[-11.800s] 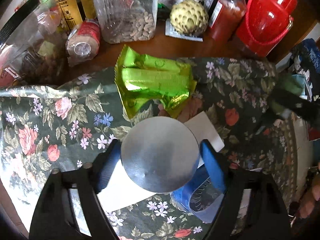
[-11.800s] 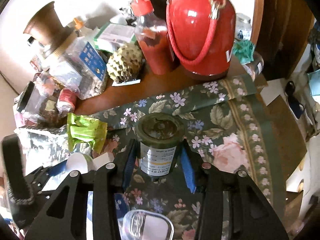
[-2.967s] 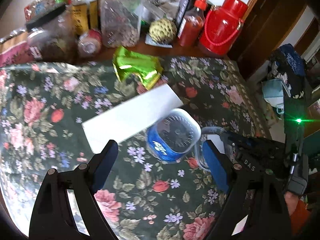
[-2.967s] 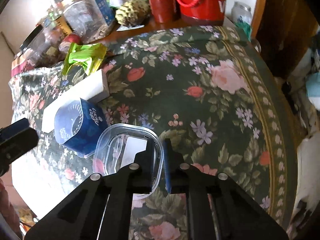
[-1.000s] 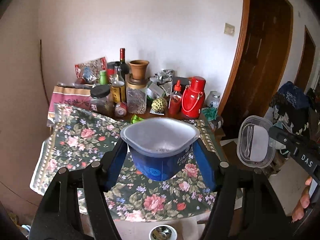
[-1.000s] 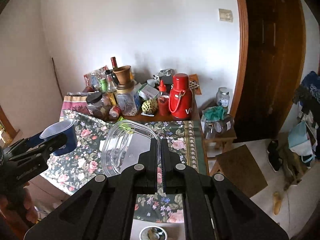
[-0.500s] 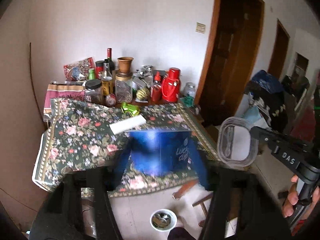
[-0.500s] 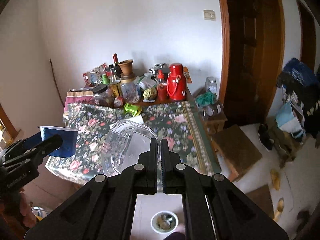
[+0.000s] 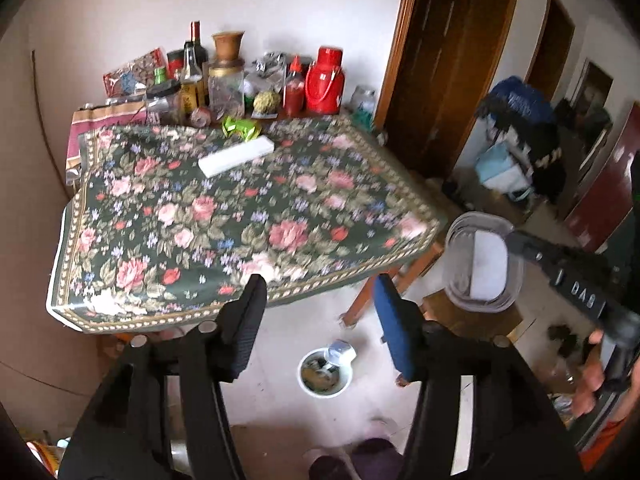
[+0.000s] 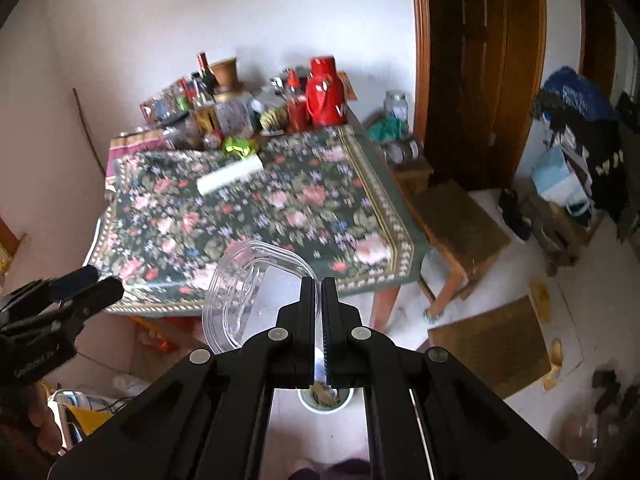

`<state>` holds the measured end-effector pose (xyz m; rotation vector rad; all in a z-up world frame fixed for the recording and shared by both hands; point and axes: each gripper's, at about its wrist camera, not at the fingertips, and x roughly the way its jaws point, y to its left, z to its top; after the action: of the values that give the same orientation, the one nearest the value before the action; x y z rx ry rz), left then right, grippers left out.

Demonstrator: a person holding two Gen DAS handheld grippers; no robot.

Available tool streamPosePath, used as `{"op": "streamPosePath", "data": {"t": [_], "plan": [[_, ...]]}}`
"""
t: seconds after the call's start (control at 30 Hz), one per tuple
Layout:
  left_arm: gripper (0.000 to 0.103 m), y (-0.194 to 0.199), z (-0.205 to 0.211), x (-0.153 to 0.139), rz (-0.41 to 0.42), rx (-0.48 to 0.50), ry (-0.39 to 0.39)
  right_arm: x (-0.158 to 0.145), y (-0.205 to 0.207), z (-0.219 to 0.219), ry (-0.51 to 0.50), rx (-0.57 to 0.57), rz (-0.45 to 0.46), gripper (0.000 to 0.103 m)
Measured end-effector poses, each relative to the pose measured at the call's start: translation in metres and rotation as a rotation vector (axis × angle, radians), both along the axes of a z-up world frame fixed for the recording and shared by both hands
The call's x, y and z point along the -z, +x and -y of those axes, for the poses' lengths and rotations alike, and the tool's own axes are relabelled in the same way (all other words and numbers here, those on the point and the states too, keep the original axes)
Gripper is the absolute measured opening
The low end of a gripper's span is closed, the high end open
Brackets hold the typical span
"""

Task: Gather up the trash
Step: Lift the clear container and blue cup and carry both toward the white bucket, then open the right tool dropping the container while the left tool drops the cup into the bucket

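A surface (image 9: pixel 100 264) under a dark floral cloth fills the view, crowded at its far edge with bottles, jars and a red flask (image 9: pixel 325 80). On the cloth remain a long white box (image 9: pixel 236 156), likely light and stiff, best pinched across its narrow sides, and a crumpled green wrapper (image 9: pixel 240 128), probably soft and slippery. The right gripper (image 10: pixel 319 292) has its jaws clamped on the rim of a clear plastic lid (image 10: pixel 248 288), thin, flexible and easily dropped. Below waits a small white bin (image 9: pixel 326 374) on the floor, a cup inside. The left gripper (image 9: pixel 320 320) has just been opening, jaws partly apart and empty. A table leg and wooden stool (image 10: pixel 460 220) stand near the bin.
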<state>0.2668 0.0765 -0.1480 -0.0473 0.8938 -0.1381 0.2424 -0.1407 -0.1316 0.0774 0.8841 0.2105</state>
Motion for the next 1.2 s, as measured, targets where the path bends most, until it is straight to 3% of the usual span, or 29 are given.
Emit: {"op": "streamPosePath", "data": {"t": [0.17,0.37,0.83,1.07,1.17,1.2], "plan": [[0.056,0.006,0.002,0.051,-0.09,-0.063,0.047,0.044,0.015,0.01,-0.006,-0.019,-0.069,0.003],[0.056,0.011,0.001,0.116,-0.175,-0.113,-0.004,0.1,0.027,0.008,-0.053,-0.071,-0.126,0.003],[0.058,0.005,-0.003,0.302,-0.35,-0.186,-0.086,0.316,0.039,-0.02,-0.119,-0.167,-0.325,0.003],[0.058,0.002,-0.007,0.382,-0.407,-0.211,-0.095,0.394,0.045,-0.035,-0.086,-0.223,-0.4,0.003],[0.058,0.004,-0.004,0.398,-0.419,-0.214,-0.091,0.413,0.048,-0.04,-0.059,-0.258,-0.466,0.013],[0.058,0.004,-0.004,0.401,-0.422,-0.218,-0.092,0.418,0.049,-0.041,-0.049,-0.259,-0.491,0.023]]}}
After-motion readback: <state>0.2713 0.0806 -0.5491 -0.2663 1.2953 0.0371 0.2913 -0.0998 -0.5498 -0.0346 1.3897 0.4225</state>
